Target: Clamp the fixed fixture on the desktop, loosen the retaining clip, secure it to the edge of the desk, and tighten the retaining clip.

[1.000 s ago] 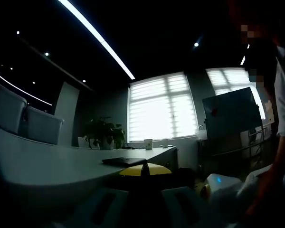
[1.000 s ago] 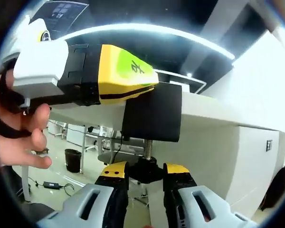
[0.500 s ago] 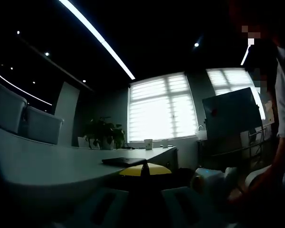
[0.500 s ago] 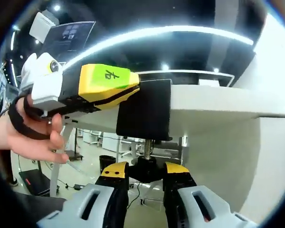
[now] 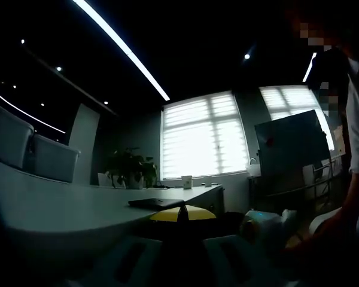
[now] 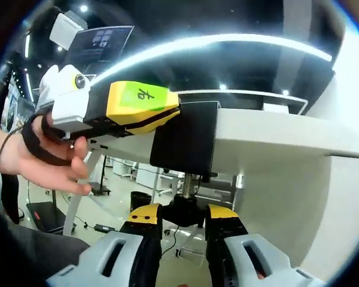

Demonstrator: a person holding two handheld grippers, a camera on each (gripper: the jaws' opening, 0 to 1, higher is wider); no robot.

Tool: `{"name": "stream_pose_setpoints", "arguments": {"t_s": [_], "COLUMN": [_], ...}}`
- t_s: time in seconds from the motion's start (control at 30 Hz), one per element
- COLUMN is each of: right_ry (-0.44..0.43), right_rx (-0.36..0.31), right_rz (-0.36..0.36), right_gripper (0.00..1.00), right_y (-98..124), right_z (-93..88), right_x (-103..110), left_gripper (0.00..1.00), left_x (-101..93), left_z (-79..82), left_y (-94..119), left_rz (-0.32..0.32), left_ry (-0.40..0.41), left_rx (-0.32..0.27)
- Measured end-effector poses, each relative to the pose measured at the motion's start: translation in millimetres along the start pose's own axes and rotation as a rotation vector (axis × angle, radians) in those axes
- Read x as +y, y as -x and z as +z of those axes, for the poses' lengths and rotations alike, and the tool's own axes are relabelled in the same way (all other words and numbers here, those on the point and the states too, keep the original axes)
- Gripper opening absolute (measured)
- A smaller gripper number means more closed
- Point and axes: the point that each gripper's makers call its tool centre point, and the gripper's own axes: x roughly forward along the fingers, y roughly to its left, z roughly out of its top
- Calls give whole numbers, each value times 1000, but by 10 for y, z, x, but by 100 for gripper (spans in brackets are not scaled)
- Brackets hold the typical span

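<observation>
Right gripper view: right gripper (image 6: 183, 222) fingers pinch the clamp's knob (image 6: 183, 210) under the surface (image 6: 275, 133) edge; left gripper (image 6: 116, 110), green-labelled, holds the clamp (image 6: 185, 143).

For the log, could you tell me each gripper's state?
Left gripper: shut on the black clamp.
Right gripper: shut on the clamp's screw knob.

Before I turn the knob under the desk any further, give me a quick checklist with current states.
1. Right gripper on the screw knob: ok, jaws closed around it.
2. Black clamp seated on the desk edge: ok.
3. Left gripper steadying the clamp: ok, its yellow tip meets the clamp's upper corner.
4. Screw pad tight against the desk's underside: cannot tell, hidden behind the clamp.
5. Threaded screw straight: ok, looks in line with the clamp.
</observation>
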Motion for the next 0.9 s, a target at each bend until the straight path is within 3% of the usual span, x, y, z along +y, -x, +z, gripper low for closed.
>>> {"name": "stream_pose_setpoints", "arguments": {"t_s": [0.1, 0.43, 0.9], "right_ry": [-30, -71, -78], "right_rx": [17, 39, 72], "right_rz": [-20, -103, -122], "right_gripper": [34, 30, 30], "right_y": [74, 301, 481], "right_z": [-39, -28, -37], "right_x": [-9, -206, -200], "left_gripper": [1, 1, 4], "left_x": [-2, -10, 6], "left_z": [-6, -22, 40], "left_y": [3, 5, 12], "left_rz": [-1, 4, 22], "left_ry": [-3, -20, 0], "left_rx": [2, 24, -7]}}
